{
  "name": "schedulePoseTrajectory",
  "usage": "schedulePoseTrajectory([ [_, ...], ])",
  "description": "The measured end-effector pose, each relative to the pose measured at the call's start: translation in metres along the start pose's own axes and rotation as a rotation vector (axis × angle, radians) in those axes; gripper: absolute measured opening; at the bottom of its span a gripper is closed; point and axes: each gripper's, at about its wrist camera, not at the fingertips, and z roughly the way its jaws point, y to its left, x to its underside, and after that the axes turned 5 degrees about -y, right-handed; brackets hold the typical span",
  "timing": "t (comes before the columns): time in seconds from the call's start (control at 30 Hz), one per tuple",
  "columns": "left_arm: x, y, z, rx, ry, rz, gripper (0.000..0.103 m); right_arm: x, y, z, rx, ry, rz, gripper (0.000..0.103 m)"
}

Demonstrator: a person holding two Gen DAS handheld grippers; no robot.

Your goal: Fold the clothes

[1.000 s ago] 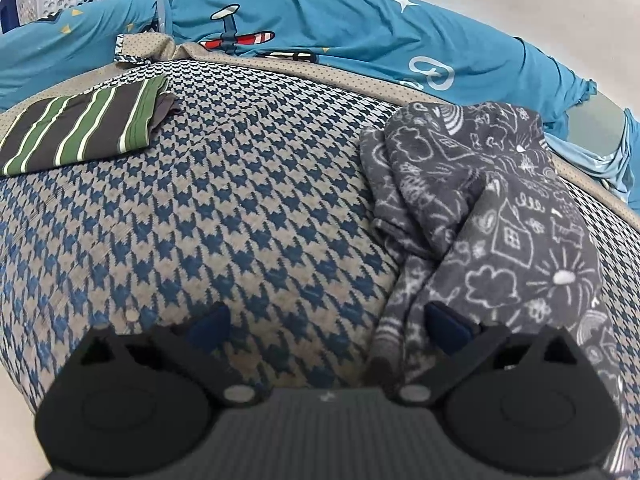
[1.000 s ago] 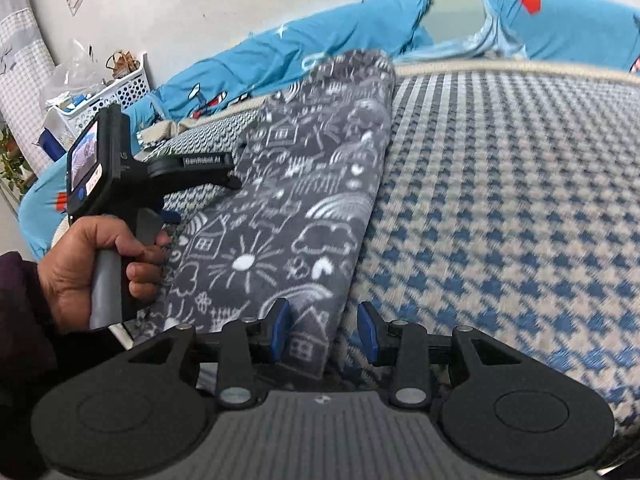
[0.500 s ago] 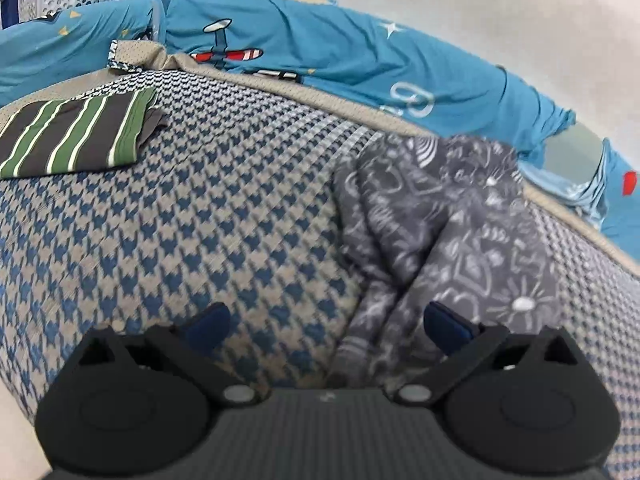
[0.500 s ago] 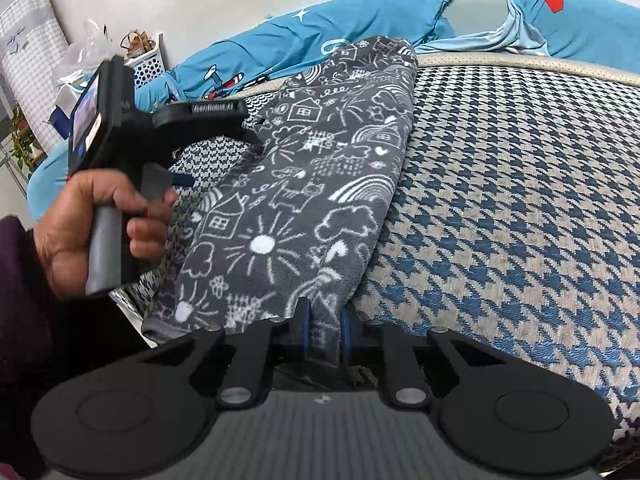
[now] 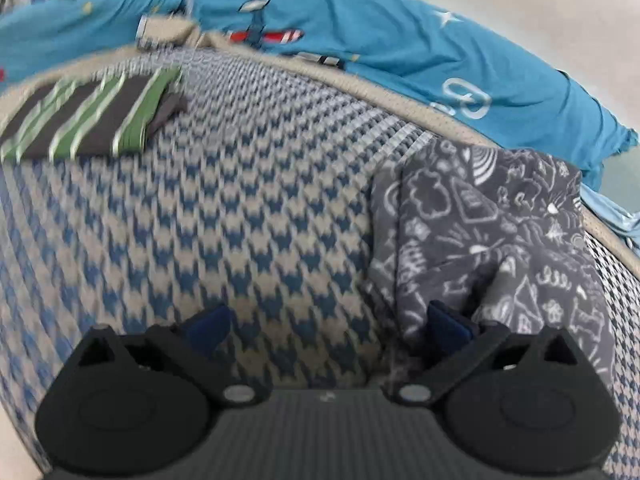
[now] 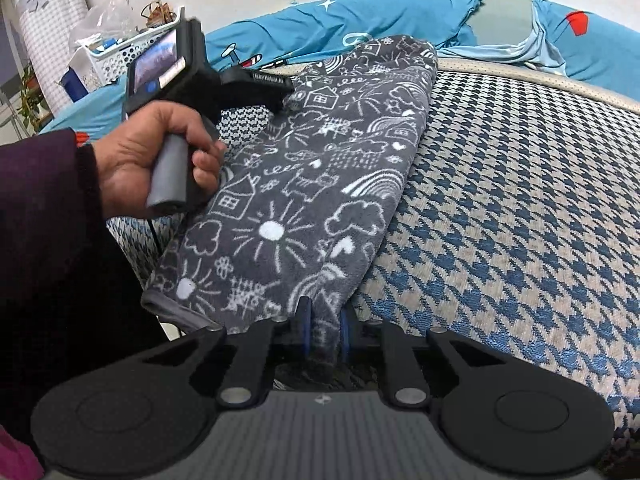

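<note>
Bed surface covered w/ blue-and-beige houndstooth woven blanket (image 6: 520,208). On it, long dark grey fleece garment w/ white doodle print (houses, suns, rainbows) (image 6: 320,184), stretched from near edge toward the far side, folded lengthwise, near end hanging a bit over the bed edge.

Right gripper (image 6: 323,326): blue pads just closed on the near hem of the grey garment; cloth bunched between them, clamped tight, only the fabric thickness keeping the pads apart.

Left gripper (image 5: 328,320): fingers wide apart, nothing pinched. Right-side blue pad (image 5: 446,322) touching or just beside the left edge of the grey garment's fold; cannot tell which. Other pad over bare houndstooth blanket. Seen from right wrist view, held in a person's left hand (image 6: 160,156) w/ dark sleeve, tip resting at the garment's left side, about halfway along.

Far left on the blanket: folded dark grey cloth w/ green and white stripes (image 5: 92,120), flat, well apart from the doodle garment.

Behind the blanket: turquoise bedding w/ plane and star print (image 5: 360,40), rumpled along the wall.

Containers: white perforated plastic basket (image 6: 120,56) in far left corner, beyond the bed. Inside, mixed small items, some w/ blue parts, and clear plastic wrap on top; too small to identify further.
</note>
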Motion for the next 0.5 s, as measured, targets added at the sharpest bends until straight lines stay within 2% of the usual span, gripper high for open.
schedulePoseTrajectory([
  [0.17, 0.000, -0.002, -0.001, -0.003, -0.004, 0.031, 0.103, -0.005, -0.008, -0.001, -0.021, -0.001, 0.033, 0.017],
  [0.23, -0.001, 0.002, -0.001, 0.007, 0.010, 0.016, 0.103, -0.008, -0.010, -0.003, -0.031, 0.000, 0.035, 0.019],
  [0.5, -0.006, 0.003, -0.024, 0.057, 0.029, 0.013, 0.103, -0.017, -0.007, -0.017, -0.032, -0.013, -0.061, 0.021],
])
